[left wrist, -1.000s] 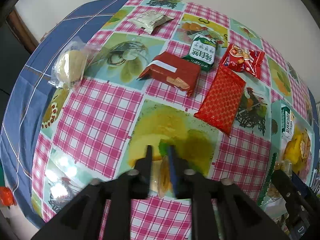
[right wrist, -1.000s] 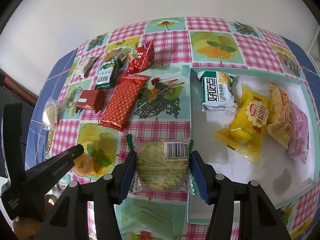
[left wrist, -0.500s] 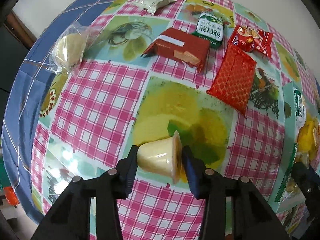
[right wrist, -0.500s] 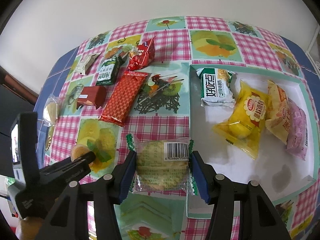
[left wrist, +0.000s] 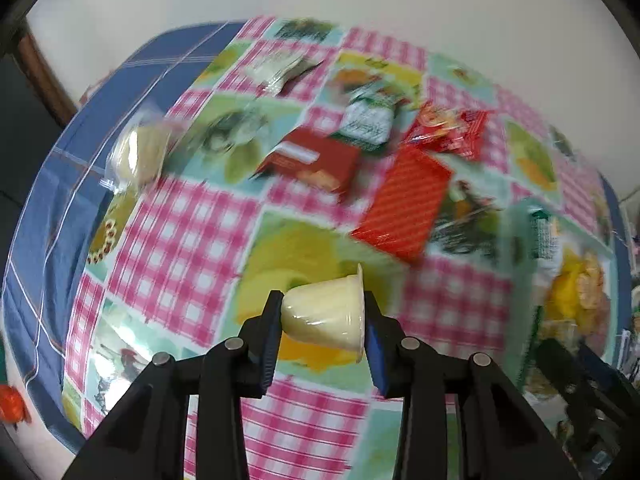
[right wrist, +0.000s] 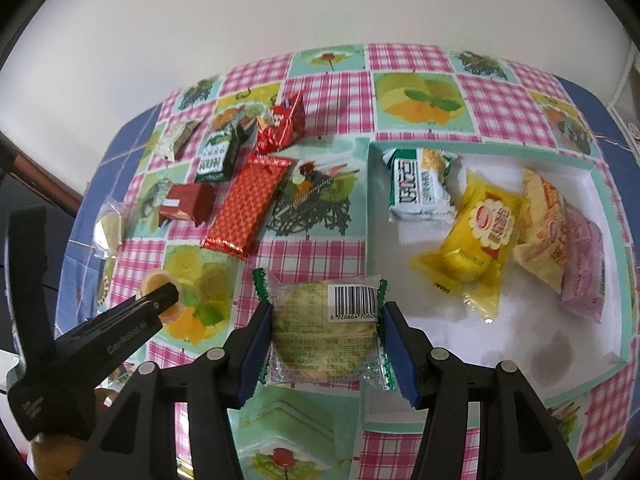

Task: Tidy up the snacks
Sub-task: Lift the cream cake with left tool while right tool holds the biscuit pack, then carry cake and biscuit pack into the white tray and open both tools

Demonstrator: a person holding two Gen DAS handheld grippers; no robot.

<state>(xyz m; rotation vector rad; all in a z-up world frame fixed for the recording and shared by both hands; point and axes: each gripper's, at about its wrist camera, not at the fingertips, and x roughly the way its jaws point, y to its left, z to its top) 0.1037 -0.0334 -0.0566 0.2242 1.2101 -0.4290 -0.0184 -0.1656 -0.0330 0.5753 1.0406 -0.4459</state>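
Transfer is proceeding: the left gripper [left wrist: 322, 320] is pinching a jelly cup [left wrist: 326, 316] sideways above the tablecloth [left wrist: 180, 220], while the right gripper [right wrist: 326, 340] is clamping a wrapped cake [right wrist: 320, 340] beside the tray [right wrist: 616, 200], probably because both are bound there.

A plain white wall [right wrist: 200, 20] rises behind the table [right wrist: 520, 108], spread with a fruit-patterned checked cloth.

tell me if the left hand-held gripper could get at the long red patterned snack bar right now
Probably not yet: the left hand-held gripper is shut on a pale yellow plastic pudding cup. The long red patterned snack bar lies uncovered just beyond.
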